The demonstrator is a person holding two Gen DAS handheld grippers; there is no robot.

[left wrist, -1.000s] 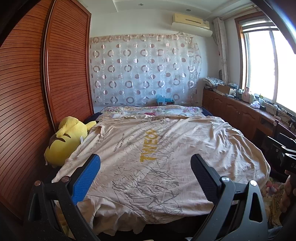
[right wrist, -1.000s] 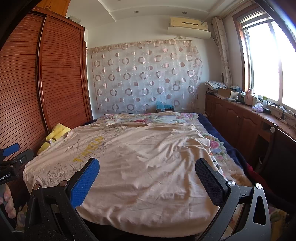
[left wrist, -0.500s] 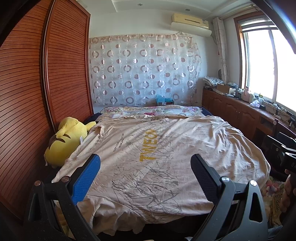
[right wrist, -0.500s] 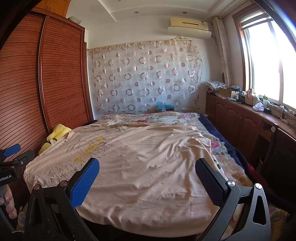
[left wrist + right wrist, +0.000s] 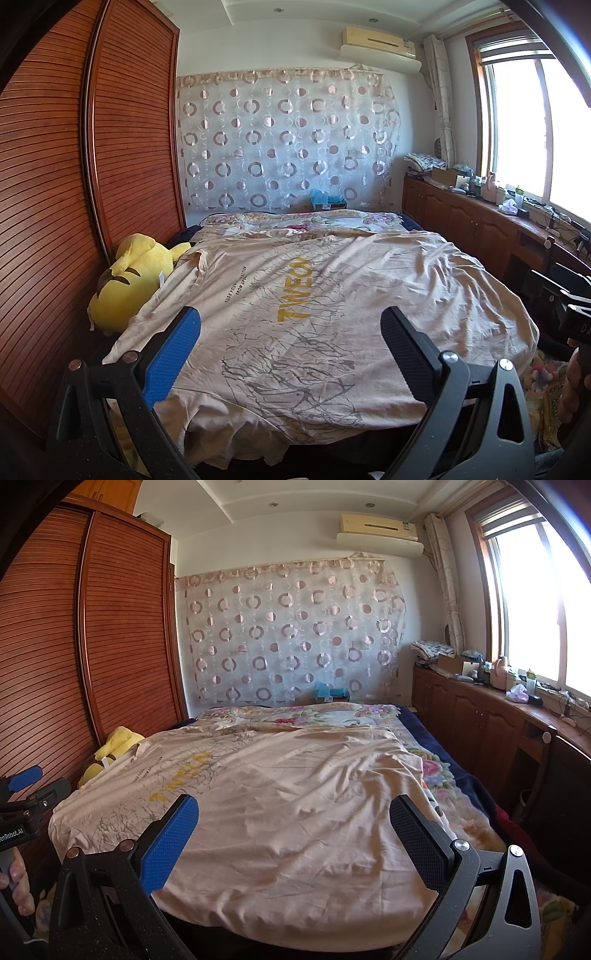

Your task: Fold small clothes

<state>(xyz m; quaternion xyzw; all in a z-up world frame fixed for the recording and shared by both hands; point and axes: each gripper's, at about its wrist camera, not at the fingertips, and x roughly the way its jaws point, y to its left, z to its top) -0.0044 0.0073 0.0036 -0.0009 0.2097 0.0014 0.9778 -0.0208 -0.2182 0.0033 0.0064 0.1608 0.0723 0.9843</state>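
Hidden and cut-off parts around the bed

The beige shirt [image 5: 317, 302] has its near hem hidden behind the fingers [image 5: 173, 354]; its small black print is too fine to read. The plush toy [image 5: 129, 280], left of them, is half covered by the shirt. The bottles on the table [image 5: 491, 698], far right, are too small to tell.

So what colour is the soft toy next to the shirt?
Yellow plush toy with dark markings; clearest in the left wrist view.

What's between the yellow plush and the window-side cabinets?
The beige T-shirt spread flat across the bed, from the yellow plush toward the cabinets; left wrist view shows it.
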